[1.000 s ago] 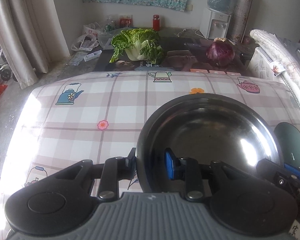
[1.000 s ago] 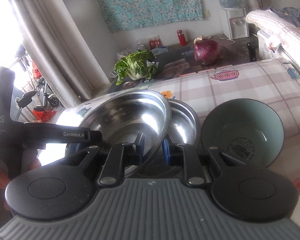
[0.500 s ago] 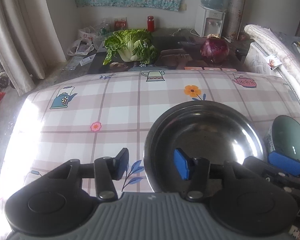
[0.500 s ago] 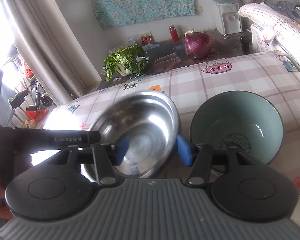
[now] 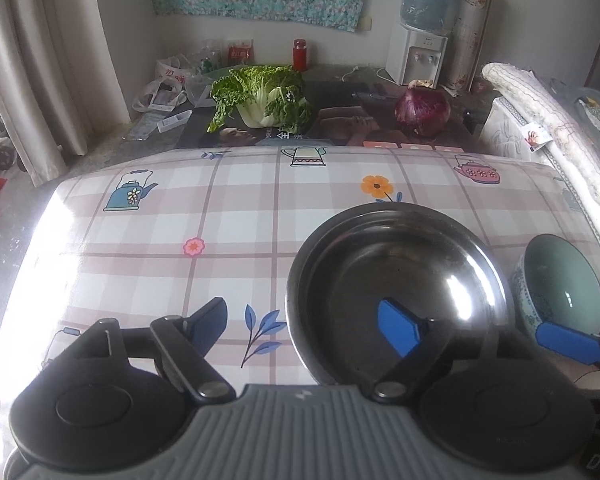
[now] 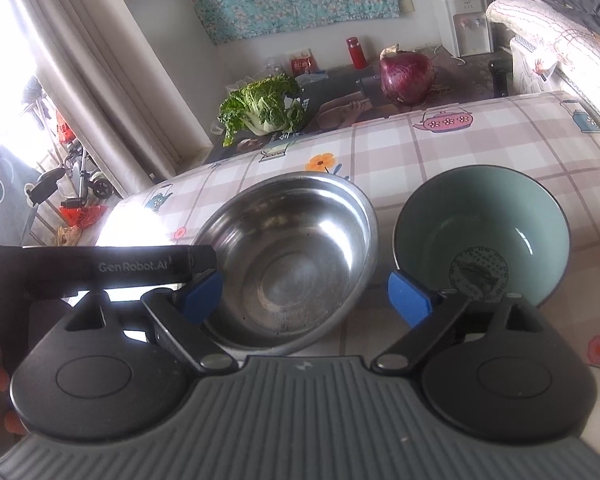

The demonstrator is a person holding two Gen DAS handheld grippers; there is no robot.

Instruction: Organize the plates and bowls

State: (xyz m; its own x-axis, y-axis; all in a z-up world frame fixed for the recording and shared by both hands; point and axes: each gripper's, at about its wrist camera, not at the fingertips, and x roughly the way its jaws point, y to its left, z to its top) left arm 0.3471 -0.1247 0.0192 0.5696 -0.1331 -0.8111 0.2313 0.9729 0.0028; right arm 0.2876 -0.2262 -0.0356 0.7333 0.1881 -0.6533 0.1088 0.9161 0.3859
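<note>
Black claw (image 6: 304, 294) arms, blue pads (image 6: 408, 298), ribbed grey housing

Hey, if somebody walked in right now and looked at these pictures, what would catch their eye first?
Probably the shiny steel bowl in the middle of the checked tablecloth, with a green bowl beside it on its right. Both the left gripper and the right gripper straddle the steel bowl's near rim, jaws opening, pads not pressing it. Beyond the table lie a leafy cabbage and a purple cabbage.

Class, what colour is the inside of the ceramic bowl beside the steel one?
Pale green inside the ceramic bowl; clearest in the right wrist view.
</note>
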